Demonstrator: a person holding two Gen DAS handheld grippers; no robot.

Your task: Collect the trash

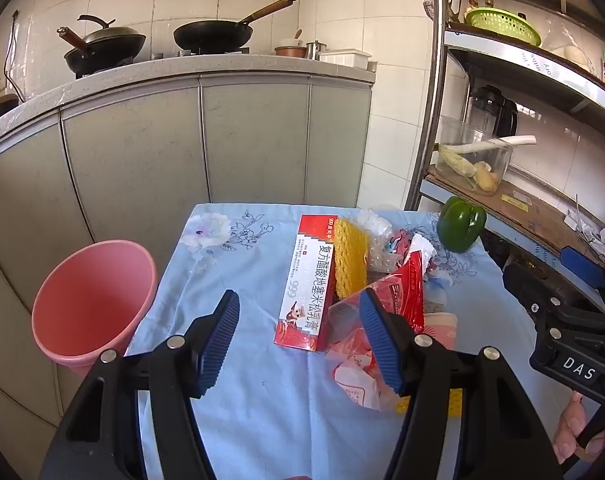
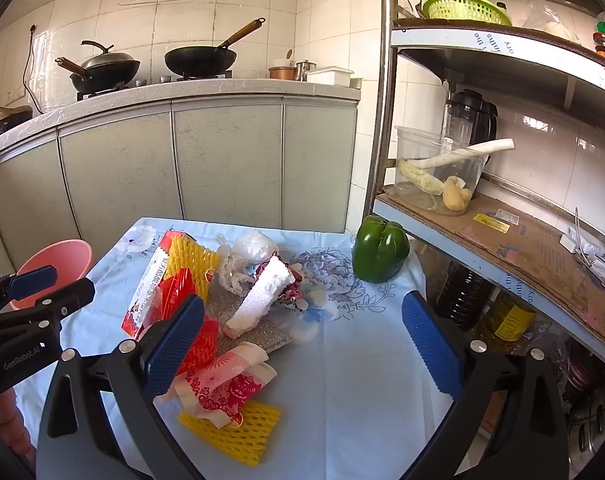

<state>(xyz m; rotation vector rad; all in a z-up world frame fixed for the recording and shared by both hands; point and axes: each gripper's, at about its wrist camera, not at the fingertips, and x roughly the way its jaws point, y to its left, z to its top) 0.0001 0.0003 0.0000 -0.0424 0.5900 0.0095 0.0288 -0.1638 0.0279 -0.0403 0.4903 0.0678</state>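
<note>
Both the left claw [image 1: 300,340] and right claw [image 2: 302,344] hang wide and empty over the tabletop [image 1: 230,420] trash pile, with the pink bin [image 1: 90,304] at its left edge ready for drops

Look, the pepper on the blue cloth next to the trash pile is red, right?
Not quite: the pepper is green, not red. The right wrist view shows it clearly, standing on the blue cloth next to the trash pile.

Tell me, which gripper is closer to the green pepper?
The right. The right gripper hangs open over the table's right half, the green pepper just ahead of it. The left gripper, also open, sits farther left near the pink bucket, with the trash pile between.
</note>
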